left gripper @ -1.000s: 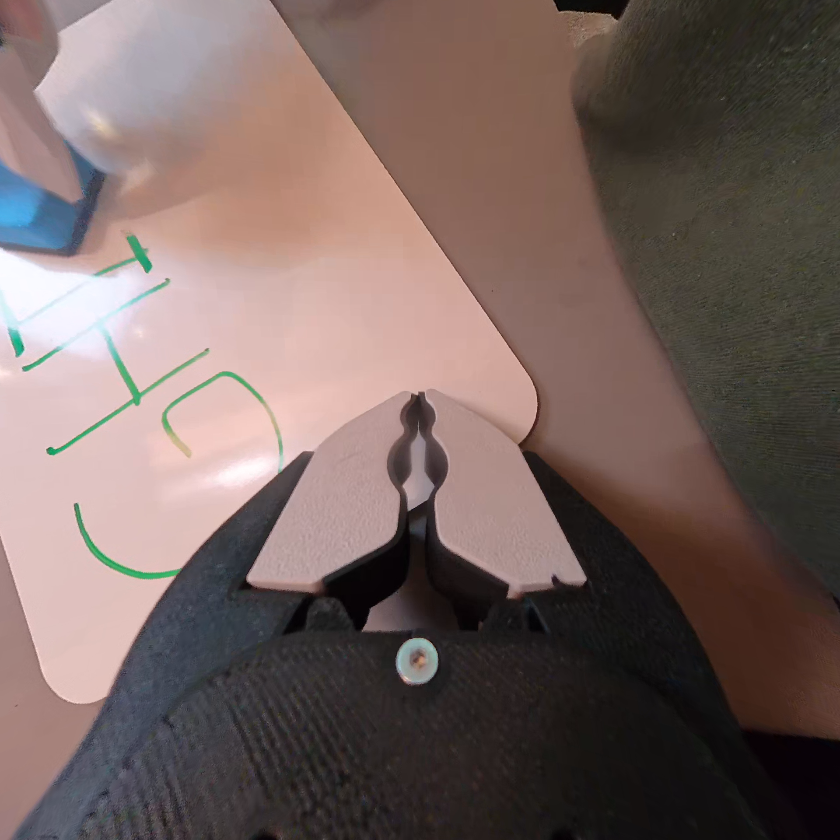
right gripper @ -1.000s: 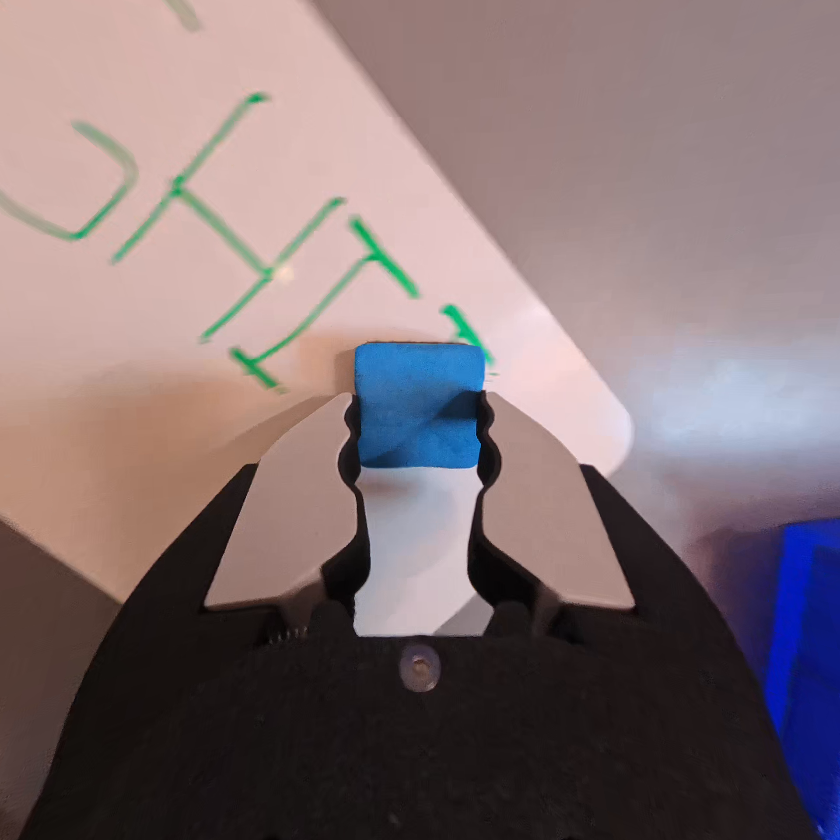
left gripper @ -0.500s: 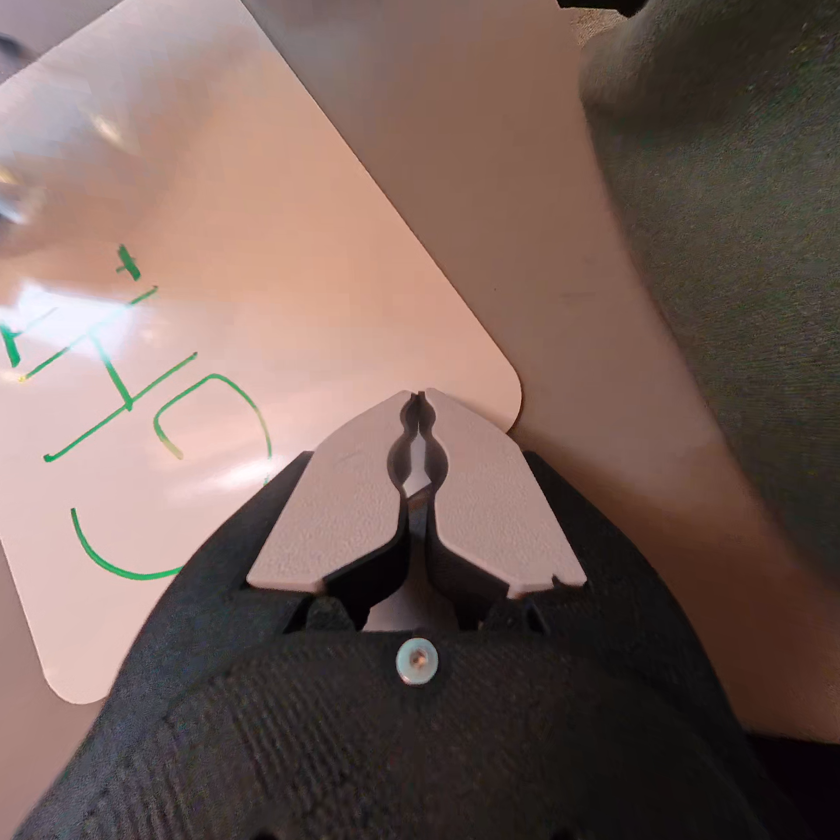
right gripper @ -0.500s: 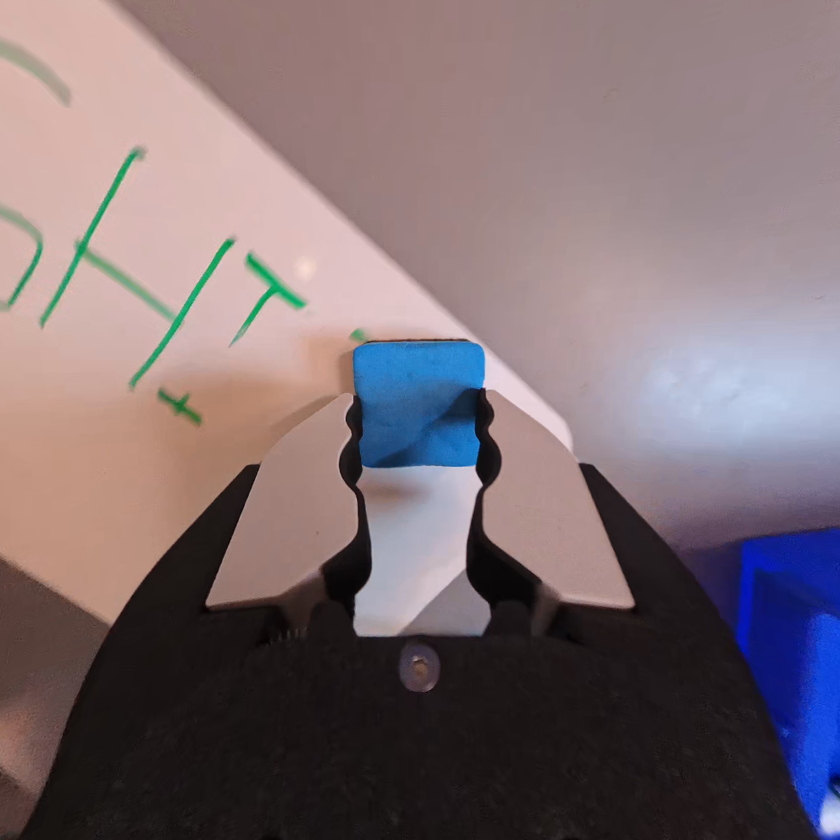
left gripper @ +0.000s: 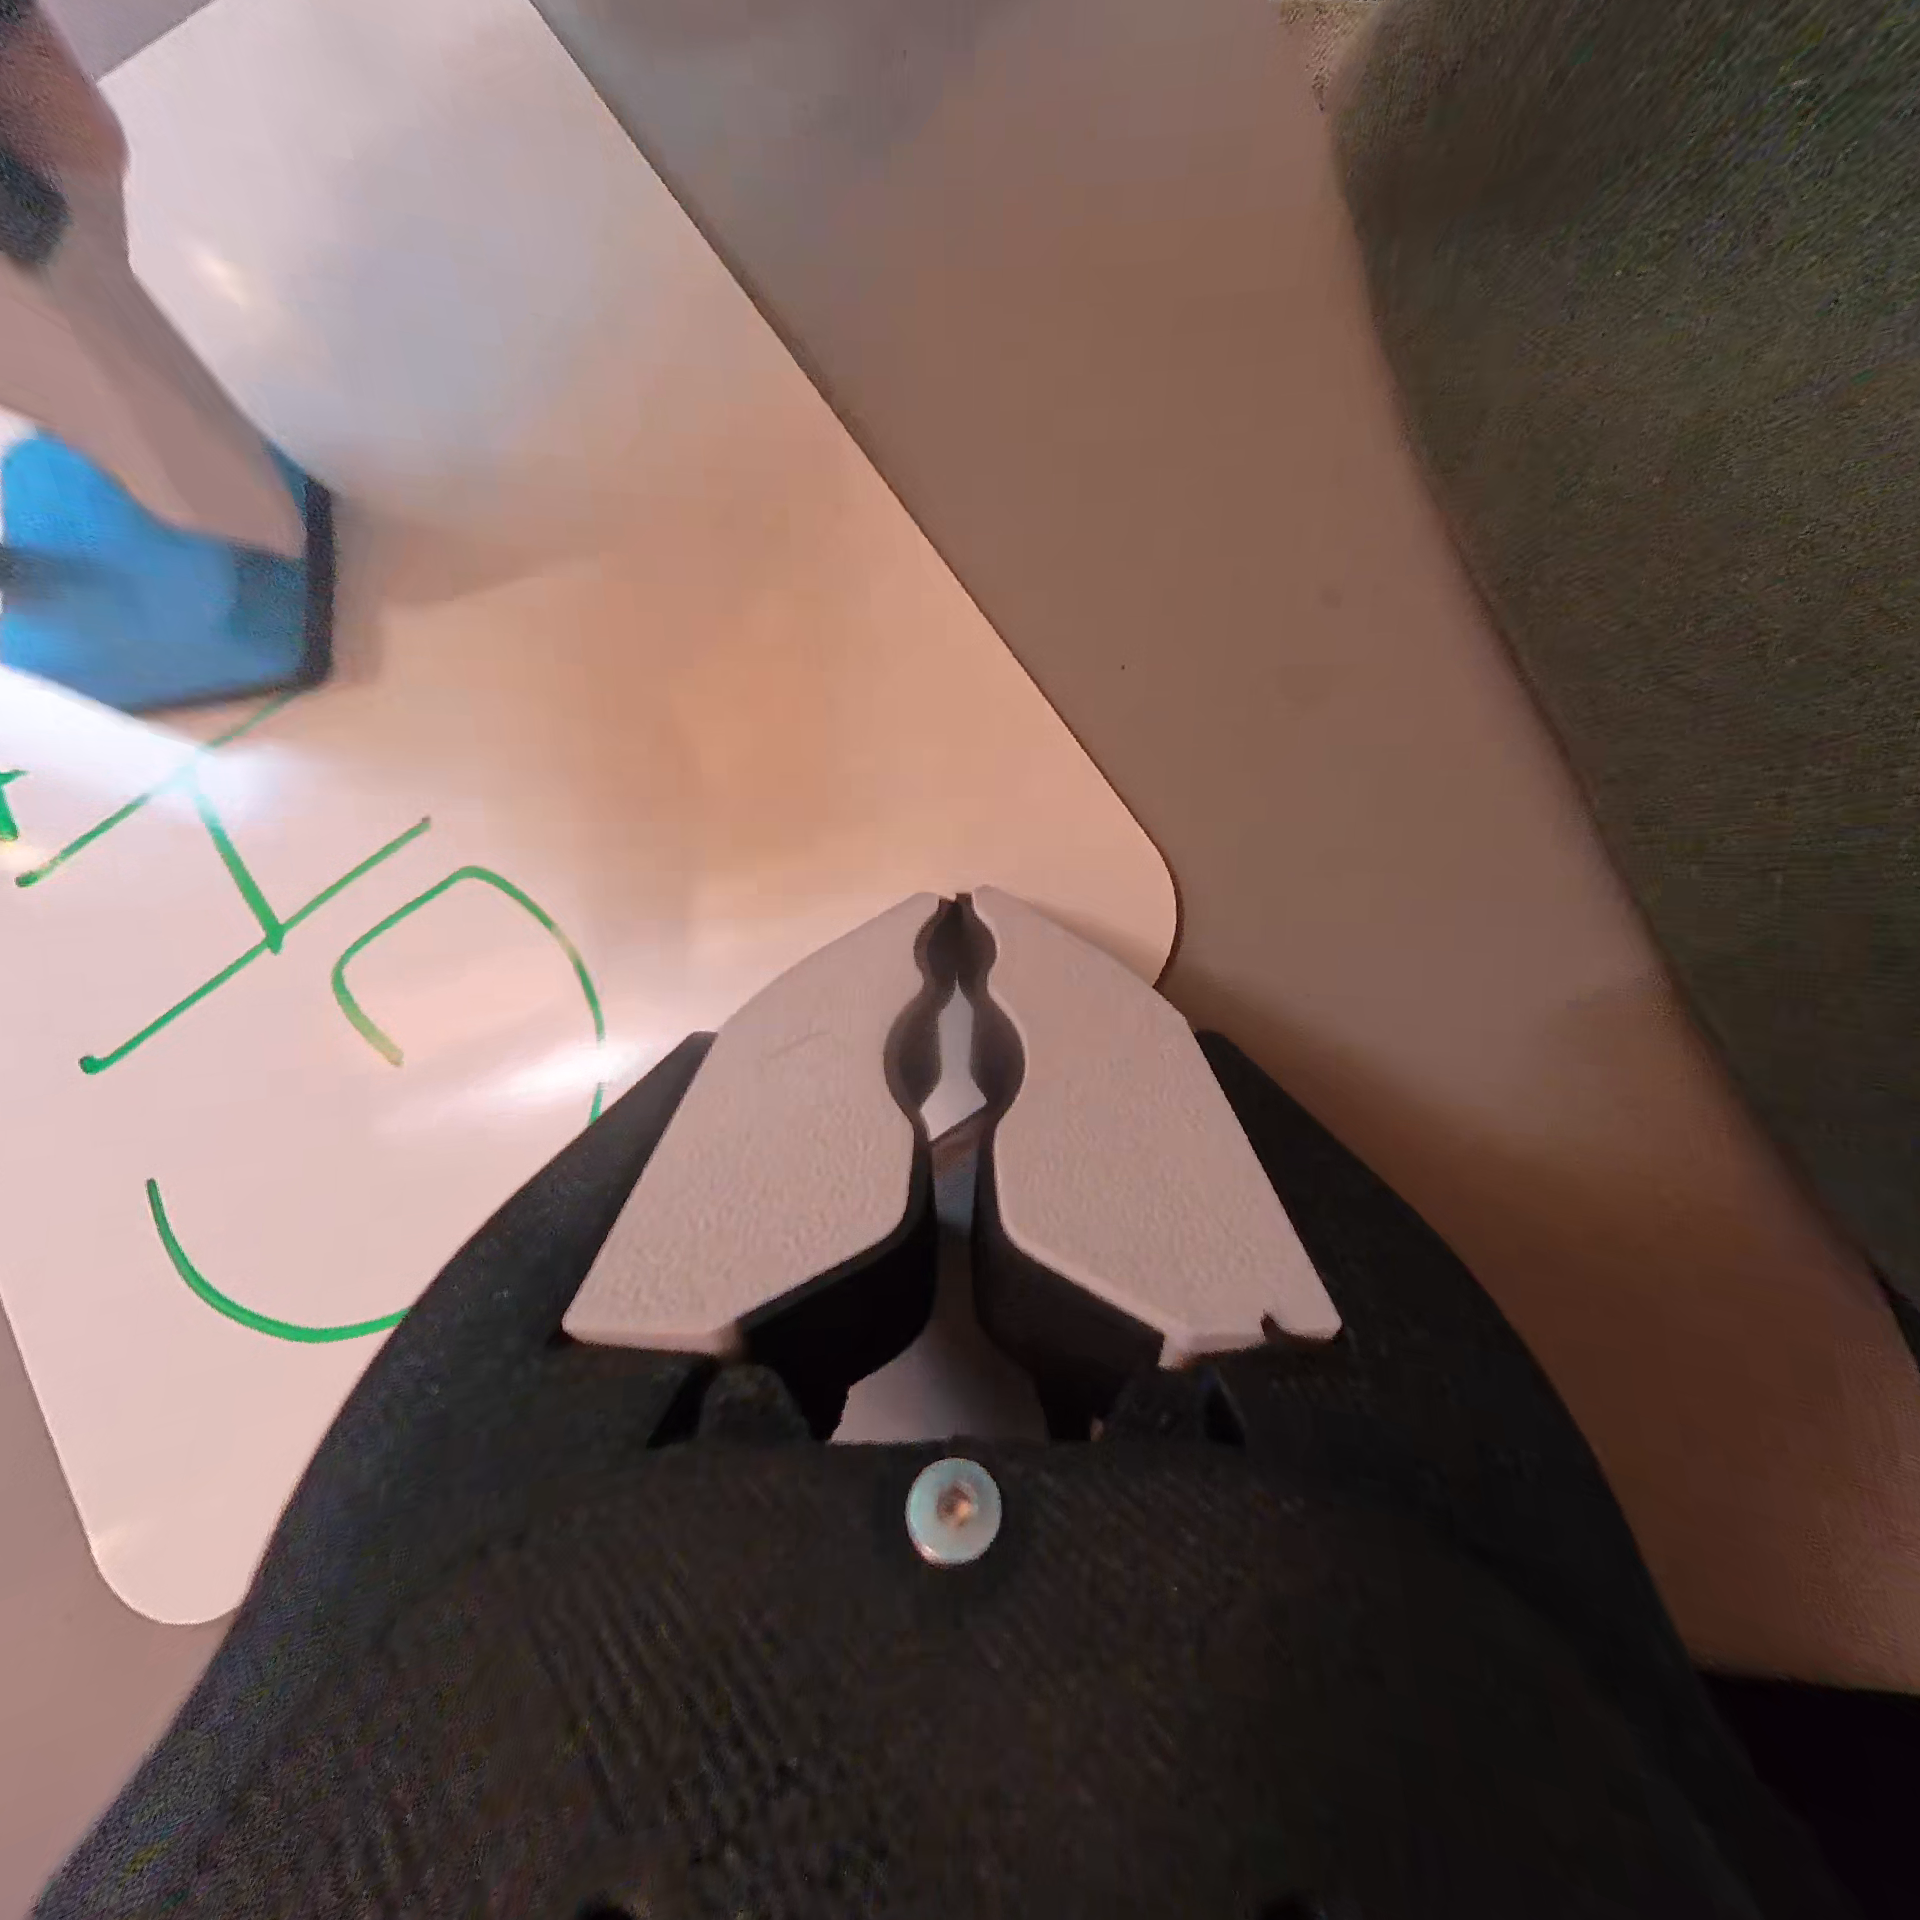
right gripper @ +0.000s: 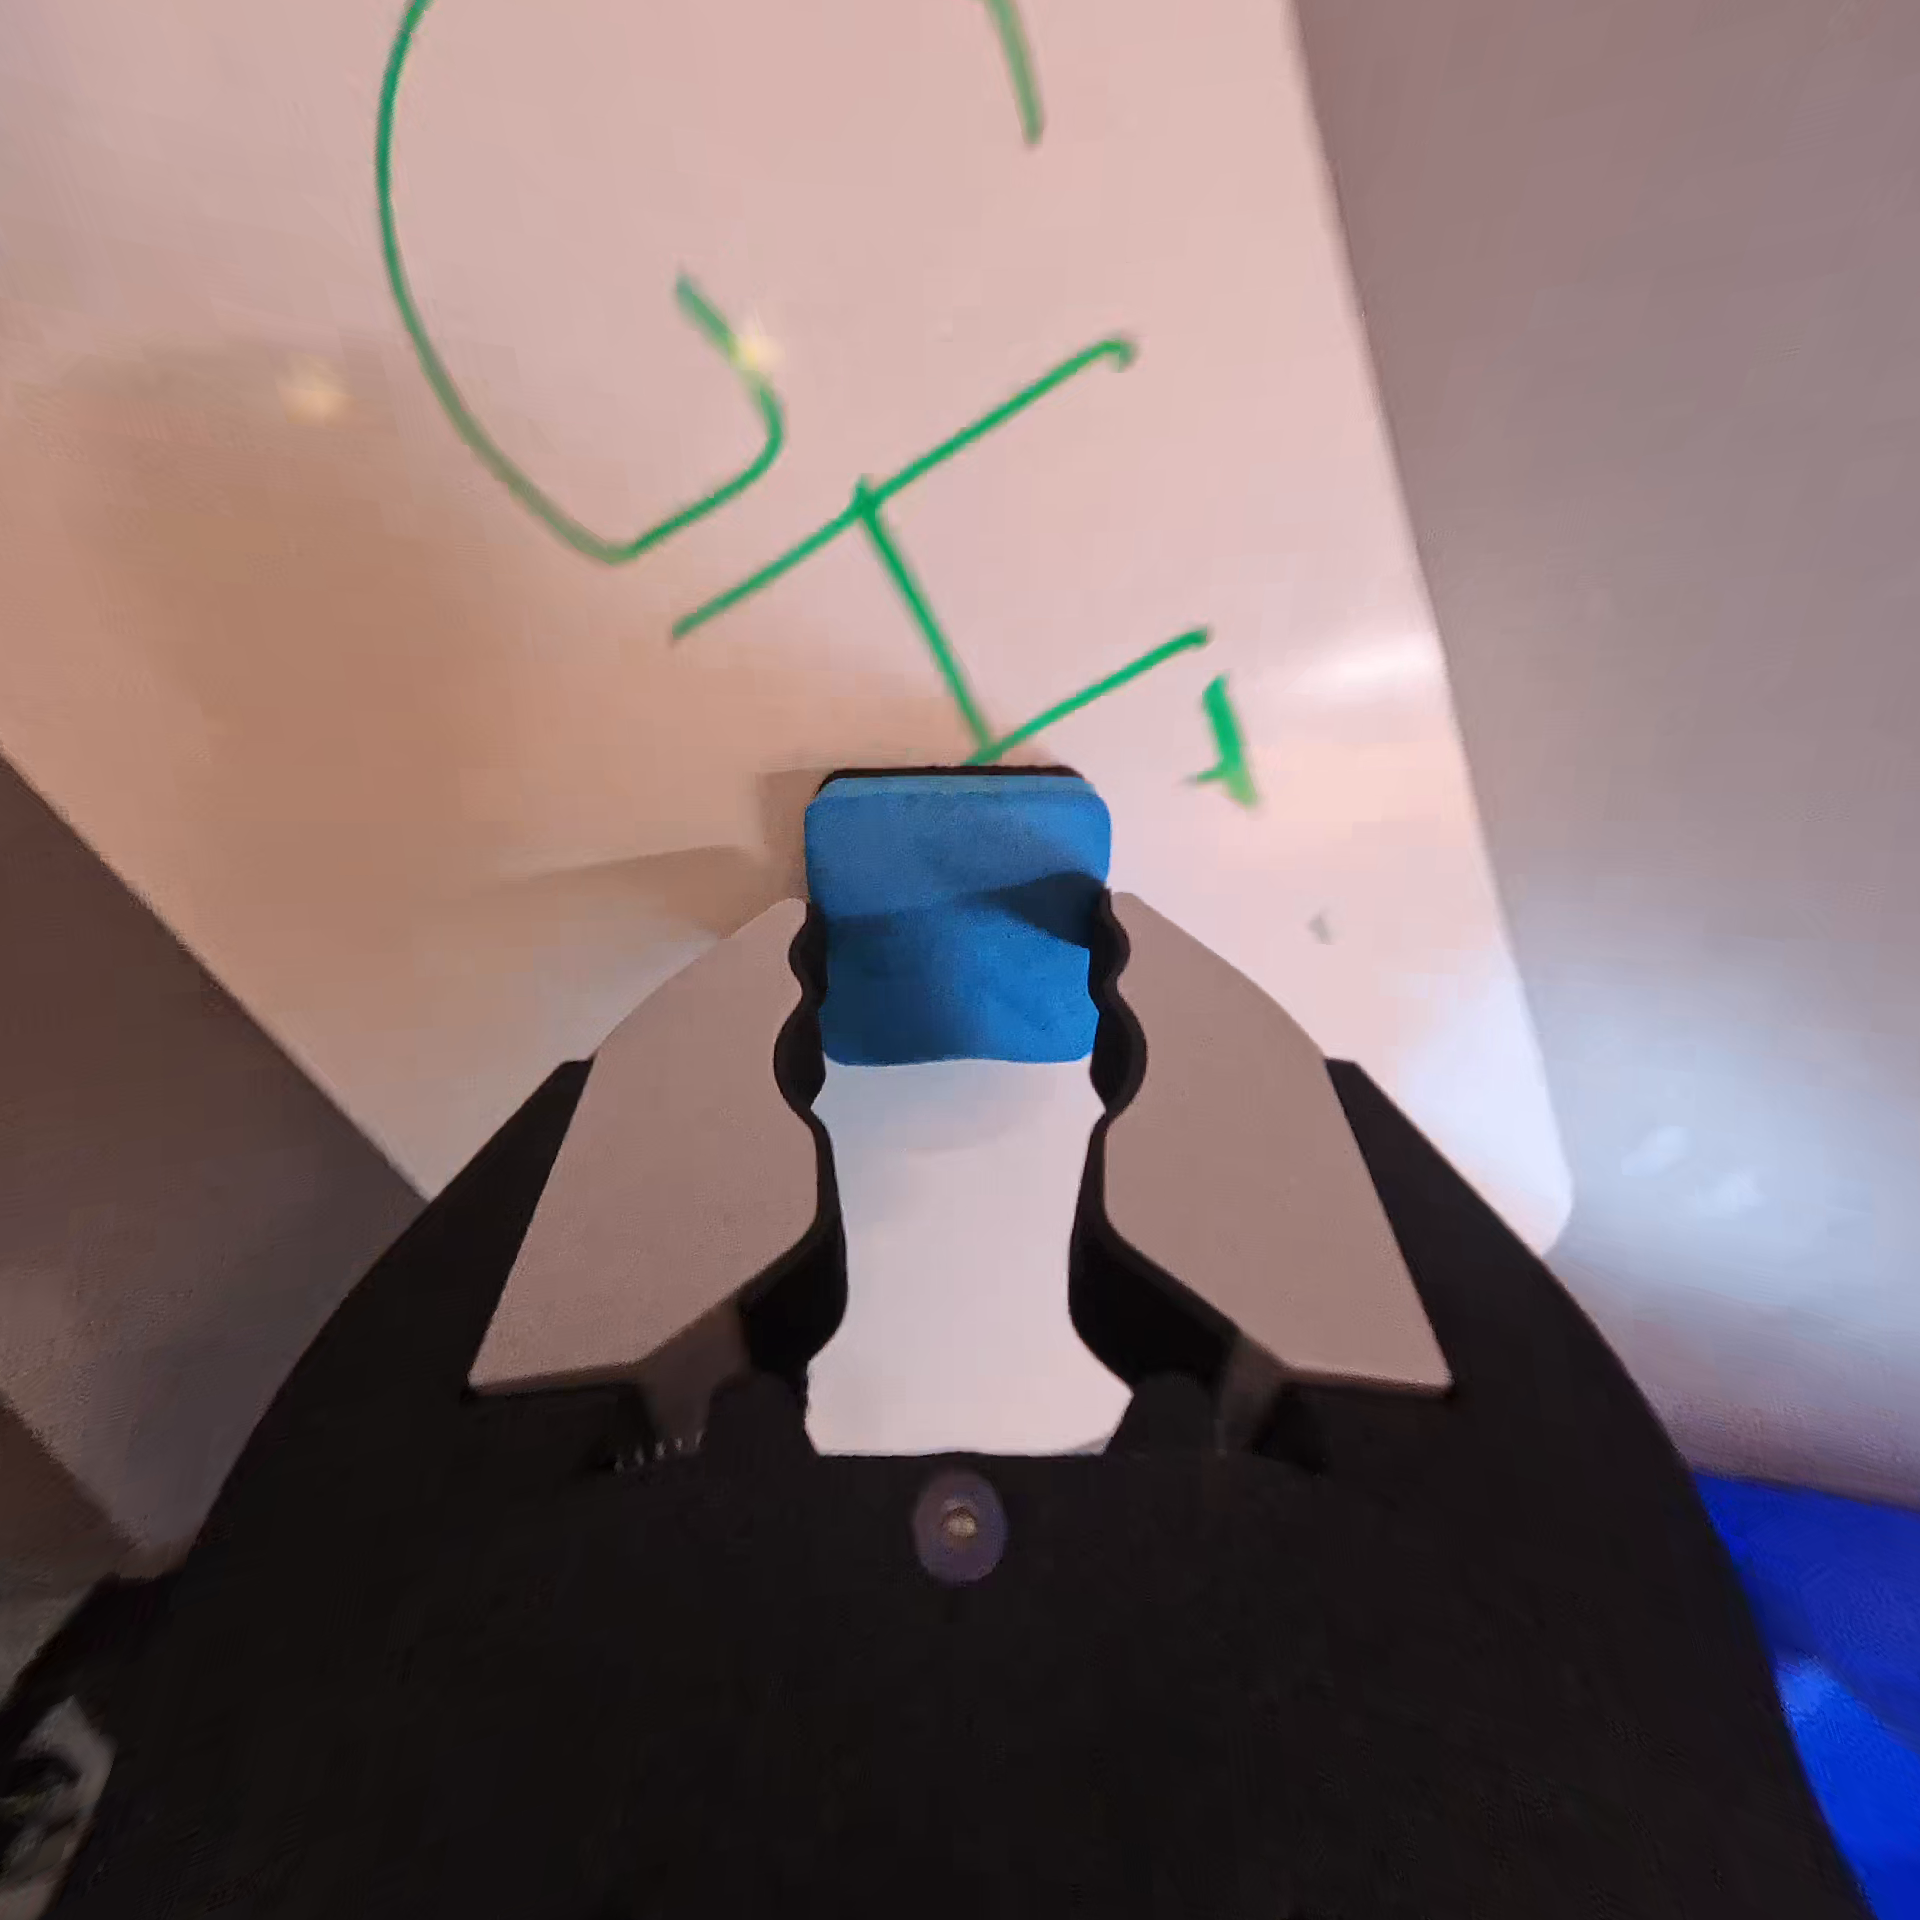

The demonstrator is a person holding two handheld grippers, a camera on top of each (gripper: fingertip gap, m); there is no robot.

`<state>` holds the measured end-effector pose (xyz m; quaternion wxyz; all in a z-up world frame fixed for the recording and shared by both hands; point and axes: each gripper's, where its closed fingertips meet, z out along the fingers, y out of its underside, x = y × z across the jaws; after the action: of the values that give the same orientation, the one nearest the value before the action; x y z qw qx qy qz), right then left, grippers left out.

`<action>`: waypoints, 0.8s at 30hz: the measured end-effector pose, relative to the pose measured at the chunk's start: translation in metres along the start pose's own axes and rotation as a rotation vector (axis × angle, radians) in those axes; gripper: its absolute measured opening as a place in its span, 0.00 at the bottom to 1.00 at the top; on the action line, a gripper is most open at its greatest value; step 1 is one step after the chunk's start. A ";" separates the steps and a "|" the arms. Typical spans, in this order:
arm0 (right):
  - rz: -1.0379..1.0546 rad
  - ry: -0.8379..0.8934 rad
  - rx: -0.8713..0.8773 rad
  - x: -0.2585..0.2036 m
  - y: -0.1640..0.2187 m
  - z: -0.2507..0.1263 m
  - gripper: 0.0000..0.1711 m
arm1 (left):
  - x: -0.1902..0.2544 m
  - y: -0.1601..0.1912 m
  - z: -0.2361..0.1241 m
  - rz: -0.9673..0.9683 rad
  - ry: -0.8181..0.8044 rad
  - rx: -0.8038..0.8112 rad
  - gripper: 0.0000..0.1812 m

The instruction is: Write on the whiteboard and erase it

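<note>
Two grippers: the right gripper [right gripper: 956, 914] is clenched on the blue eraser [right gripper: 956, 935]; the left gripper [left gripper: 961, 904] is pressed together, empty, on the whiteboard [left gripper: 540, 436] corner.
Eraser place: centre of the right view, touching the green writing [right gripper: 894, 520].
Risk, board: sliding may be caused if the left pressure is lost.
Risk, strokes: the mark at right [right gripper: 1226, 748] may be missed by a narrow pass.

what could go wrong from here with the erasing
1. The whiteboard lies loose on the table, with the shut left gripper only over one corner; wiping could slide it.
2. The right gripper pinches just the blue eraser's sides, so it may twist, leaving green marks behind.
</note>
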<state>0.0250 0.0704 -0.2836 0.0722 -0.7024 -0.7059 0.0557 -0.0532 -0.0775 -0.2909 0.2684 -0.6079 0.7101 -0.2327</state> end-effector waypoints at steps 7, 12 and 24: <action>0.170 0.014 0.031 0.049 0.031 -0.004 0.28 | -0.003 0.001 0.000 -0.008 -0.031 -0.007 0.00; -0.037 0.013 0.018 0.005 -0.012 0.003 0.29 | -0.002 0.001 0.000 -0.012 -0.012 -0.003 0.00; 0.115 0.029 0.074 0.048 -0.014 0.004 0.29 | 0.000 0.000 0.001 0.007 -0.016 -0.001 0.00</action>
<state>0.0099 0.1186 -0.2840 0.1052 -0.7394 -0.6607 0.0758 -0.0523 -0.0775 -0.2913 0.2745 -0.6073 0.7103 -0.2264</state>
